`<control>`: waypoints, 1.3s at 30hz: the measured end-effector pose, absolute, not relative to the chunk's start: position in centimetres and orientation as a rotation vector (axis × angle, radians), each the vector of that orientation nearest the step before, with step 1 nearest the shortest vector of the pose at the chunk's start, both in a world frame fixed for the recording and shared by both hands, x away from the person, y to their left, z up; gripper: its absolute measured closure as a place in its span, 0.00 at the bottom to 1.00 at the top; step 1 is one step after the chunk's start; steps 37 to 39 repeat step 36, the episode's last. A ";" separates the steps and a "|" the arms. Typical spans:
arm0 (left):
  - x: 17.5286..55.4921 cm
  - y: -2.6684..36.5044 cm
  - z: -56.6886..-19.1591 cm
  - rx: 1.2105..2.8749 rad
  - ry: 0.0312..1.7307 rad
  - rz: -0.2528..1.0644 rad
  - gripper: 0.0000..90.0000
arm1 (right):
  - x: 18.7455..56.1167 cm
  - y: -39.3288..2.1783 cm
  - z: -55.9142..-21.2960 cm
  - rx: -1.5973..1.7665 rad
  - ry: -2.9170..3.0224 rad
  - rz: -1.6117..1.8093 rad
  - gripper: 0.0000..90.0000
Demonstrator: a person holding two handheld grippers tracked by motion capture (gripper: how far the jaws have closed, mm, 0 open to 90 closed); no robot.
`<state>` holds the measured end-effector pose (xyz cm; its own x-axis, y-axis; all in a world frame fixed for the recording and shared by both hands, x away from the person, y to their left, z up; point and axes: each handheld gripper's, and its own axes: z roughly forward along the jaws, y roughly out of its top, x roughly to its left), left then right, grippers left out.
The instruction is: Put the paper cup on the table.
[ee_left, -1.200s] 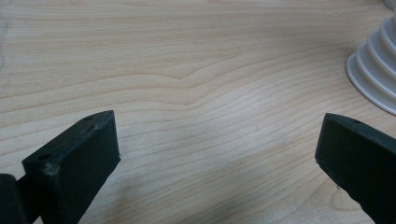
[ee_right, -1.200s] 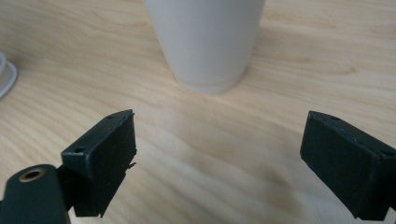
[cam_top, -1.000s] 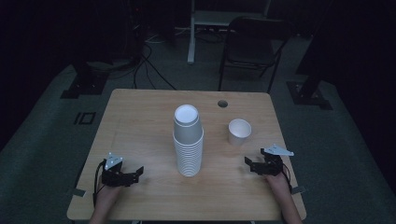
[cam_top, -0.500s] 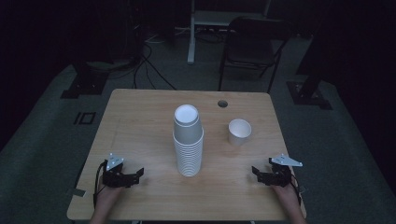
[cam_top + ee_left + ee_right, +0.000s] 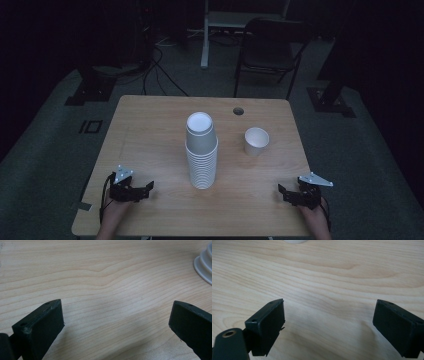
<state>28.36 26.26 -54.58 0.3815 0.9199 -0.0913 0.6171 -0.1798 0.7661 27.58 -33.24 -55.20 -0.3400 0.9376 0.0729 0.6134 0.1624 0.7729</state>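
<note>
Your left gripper [image 5: 148,186] low at table's [image 5: 150,125] near left corner, jaws spread wide, nothing between. Tall cup stack [image 5: 201,150] upright at table centre, well apart from both grippers. Single cup [image 5: 256,141] upright right of stack, apart from it. Your right gripper [image 5: 282,192] near right corner, jaws spread, empty.

White cups [image 5: 202,152], light woodgrain table [image 5: 150,130]

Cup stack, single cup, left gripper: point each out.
cup stack [image 5: 202,160], high view, middle of its ribbed side.
single cup [image 5: 256,137], high view, its open mouth.
left gripper [image 5: 150,185], high view, between its fingertips.
</note>
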 end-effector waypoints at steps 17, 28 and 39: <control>28.1 26.2 -54.8 1.951 1.457 0.572 0.00 | 26.8 -33.5 -55.5 1.577 1.957 0.853 0.11; 28.2 25.9 -54.9 1.956 1.530 0.625 0.00 | 26.9 -33.5 -55.5 1.583 1.951 0.850 0.11; 28.2 25.9 -54.9 1.954 1.535 0.627 0.00 | 26.9 -33.5 -55.5 1.586 1.949 0.850 0.11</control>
